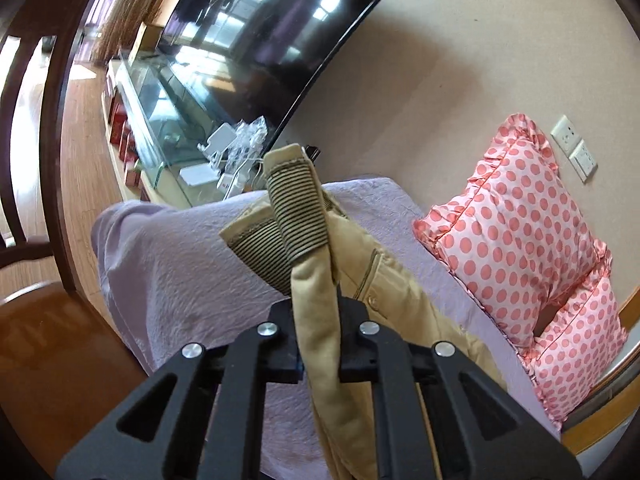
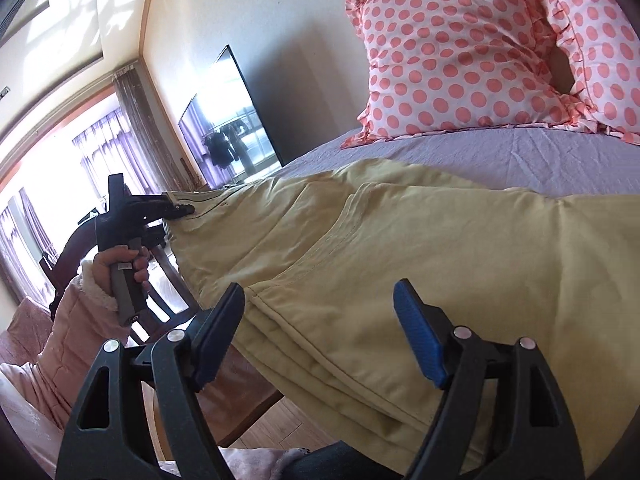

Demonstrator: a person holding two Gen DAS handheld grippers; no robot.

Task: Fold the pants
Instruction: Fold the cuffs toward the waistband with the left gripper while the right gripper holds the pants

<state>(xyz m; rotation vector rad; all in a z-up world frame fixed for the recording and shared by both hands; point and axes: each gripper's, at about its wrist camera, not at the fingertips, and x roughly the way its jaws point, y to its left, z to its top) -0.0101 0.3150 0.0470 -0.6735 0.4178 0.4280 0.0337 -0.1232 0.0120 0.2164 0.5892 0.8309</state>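
Lavender bedspread carries khaki pants beside polka-dot pillows. Left tongs clamp the lifted waistband; right tongs stand apart over a hem.

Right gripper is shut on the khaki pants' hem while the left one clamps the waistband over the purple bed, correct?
Not quite: the right gripper is open, its pads apart around the khaki pants, as the right wrist view shows. The left gripper does clamp the waistband over the purple bed.
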